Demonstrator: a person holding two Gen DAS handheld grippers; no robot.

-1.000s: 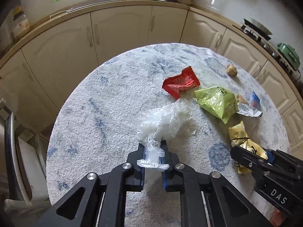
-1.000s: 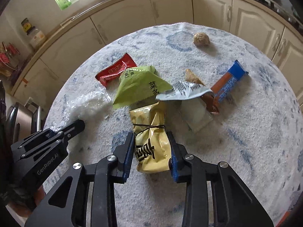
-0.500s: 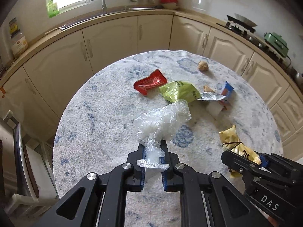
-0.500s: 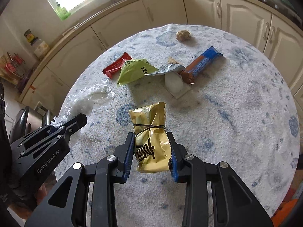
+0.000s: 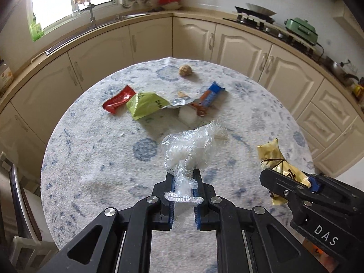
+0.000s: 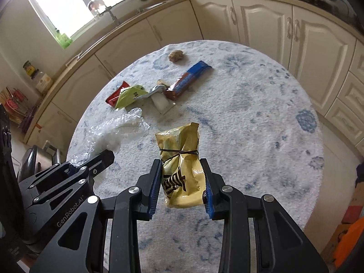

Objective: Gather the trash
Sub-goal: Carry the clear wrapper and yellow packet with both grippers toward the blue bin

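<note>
**Two pieces of trash held above the round desk**

Left hand-held gripper [image 5: 183,183] clamped tight on the twisted neck of a clear plastic bag [image 5: 193,146], jaws nearly together. Bag puffed out past the fingertips, long axis running from the grip toward 1 o'clock in the left wrist view, crumpled end up and away, off the surface. Right hand-held gripper [image 6: 182,177] closed partway on a gold snack packet [image 6: 179,166], blue pads pressed on both side edges. Packet upright along the fingers, long axis toward 12 o'clock, crimped end farthest from the camera, a dark band around its middle.

Round desk [image 5: 95,159] with a blue-flecked white cover; rim fully visible at 9, 12 and 3 o'clock, cream cabinets [image 5: 147,41] curving close behind it from 9 through 3. Wide bare stretch of cover below both grippers and out to 9 o'clock in the left view, and from 1 to 4 o'clock in the right view.

Remaining litter clustered toward 12 o'clock on the desk: red wrapper [image 5: 118,99] lying slanted toward 1 o'clock, touching a green pouch [image 5: 145,107]; silver foil strip [image 5: 179,102] overlapping the pouch's corner; brown-and-blue bar wrapper [image 5: 210,94] angled toward 1 o'clock; white block [image 5: 187,116] just beneath the foil. Small brown lump [image 5: 185,70] alone near the far rim, well apart from the rest.
</note>
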